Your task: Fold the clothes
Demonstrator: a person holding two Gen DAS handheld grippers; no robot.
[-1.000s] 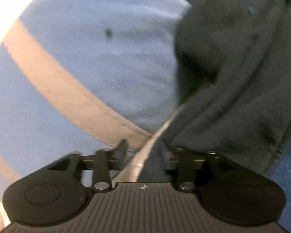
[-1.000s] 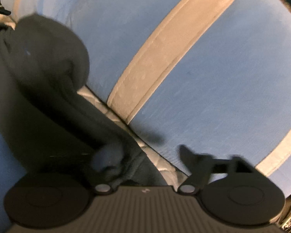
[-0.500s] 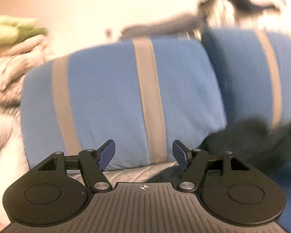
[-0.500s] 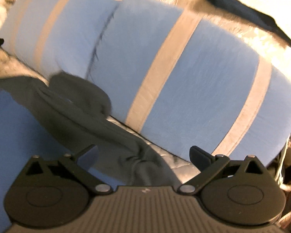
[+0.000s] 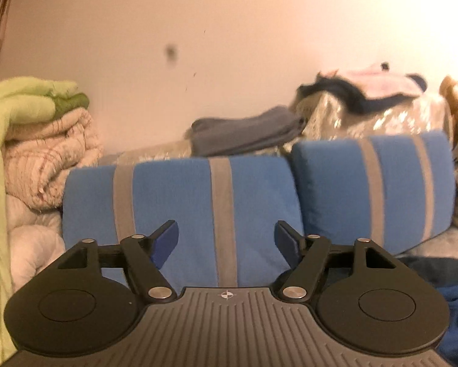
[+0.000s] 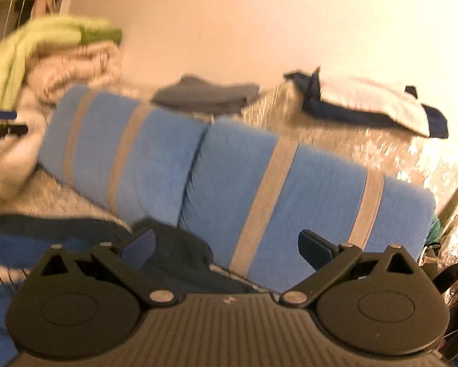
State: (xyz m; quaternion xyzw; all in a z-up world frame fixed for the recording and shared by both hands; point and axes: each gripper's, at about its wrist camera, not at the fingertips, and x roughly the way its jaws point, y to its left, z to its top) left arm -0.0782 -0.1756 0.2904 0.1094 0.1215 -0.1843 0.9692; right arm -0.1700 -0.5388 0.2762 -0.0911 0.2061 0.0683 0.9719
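Note:
A dark garment (image 6: 180, 257) lies bunched on the blue seat below the cushions, partly behind my right gripper's body; only its edge (image 5: 427, 263) shows at the right of the left wrist view. My left gripper (image 5: 226, 241) hangs in the air facing the striped blue cushions (image 5: 180, 214), its jaws still opening, nothing between them. Held wide open and empty, my right gripper (image 6: 226, 246) sits above the dark garment, facing the cushions (image 6: 290, 195). The left gripper's tip (image 6: 2, 122) peeks in at the left edge of the right wrist view.
A stack of green and cream blankets (image 5: 39, 140) stands at the left. Behind the cushions, a folded grey garment (image 5: 244, 131) and a pink and navy pile (image 5: 366, 88) rest on a shiny cover (image 6: 366, 150). A plain wall rises behind. Clutter sits at the far right (image 6: 455, 244).
Both grippers let go of the dark garment, opened and rose away from it. The views swung from close on cloth and cushion to level, now showing the sofa back and the wall.

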